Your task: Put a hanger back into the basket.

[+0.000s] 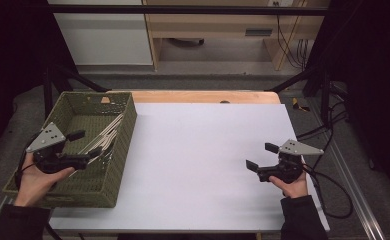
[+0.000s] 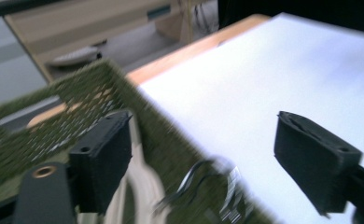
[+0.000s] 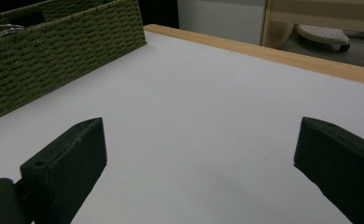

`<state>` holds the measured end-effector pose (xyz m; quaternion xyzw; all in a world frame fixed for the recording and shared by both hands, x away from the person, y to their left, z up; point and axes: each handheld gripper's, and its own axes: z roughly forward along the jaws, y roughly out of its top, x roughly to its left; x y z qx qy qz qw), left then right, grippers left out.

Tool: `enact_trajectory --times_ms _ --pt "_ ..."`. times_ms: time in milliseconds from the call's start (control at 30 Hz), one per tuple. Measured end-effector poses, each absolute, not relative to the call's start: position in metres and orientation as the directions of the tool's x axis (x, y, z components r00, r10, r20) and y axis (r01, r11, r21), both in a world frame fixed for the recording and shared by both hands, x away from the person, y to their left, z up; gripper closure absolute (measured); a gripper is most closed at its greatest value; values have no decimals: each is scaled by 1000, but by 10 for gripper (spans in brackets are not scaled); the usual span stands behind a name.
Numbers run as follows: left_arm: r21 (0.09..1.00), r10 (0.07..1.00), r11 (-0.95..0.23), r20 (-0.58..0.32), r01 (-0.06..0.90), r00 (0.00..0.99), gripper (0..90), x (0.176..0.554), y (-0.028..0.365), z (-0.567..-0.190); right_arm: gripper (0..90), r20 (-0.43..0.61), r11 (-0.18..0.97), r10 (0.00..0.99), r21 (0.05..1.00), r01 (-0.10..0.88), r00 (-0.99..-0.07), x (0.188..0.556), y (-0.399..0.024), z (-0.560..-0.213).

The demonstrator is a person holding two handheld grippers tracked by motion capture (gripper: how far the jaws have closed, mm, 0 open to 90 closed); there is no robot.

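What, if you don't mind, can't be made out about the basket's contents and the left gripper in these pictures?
- Pale sticks in the green woven basket: too small in the high view to identify.
- Shiny wire-like piece: motion-blurred in the left gripper view, cut off by the bottom edge.
- Basket floor near the person: hidden in the high view by the left gripper and left hand.
- Right gripper: open, its far side unseen.

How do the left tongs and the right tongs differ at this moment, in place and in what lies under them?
The left tongs hang over the green woven basket, above the pale sticks lying in it; the right tongs sit over the bare white table surface. The left tongs point toward the table's middle from its left side, the right tongs from its right. Both stand open with nothing between the jaws.
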<state>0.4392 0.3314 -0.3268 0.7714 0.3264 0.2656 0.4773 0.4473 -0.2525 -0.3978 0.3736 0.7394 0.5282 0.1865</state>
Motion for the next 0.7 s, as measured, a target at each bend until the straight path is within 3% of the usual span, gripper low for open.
enact_trajectory --times_ms 233,467,700 --pt "948 742 -227 20 223 670 113 431 298 -325 28 112 160 743 928 337 -660 445 -256 -396" --pt "968 735 -139 -41 210 676 101 427 270 -338 22 121 136 746 935 329 -655 442 -260 -392" --pt "960 733 -149 -52 235 679 93 427 255 -354 19 125 126 742 939 319 -659 440 -263 -390"
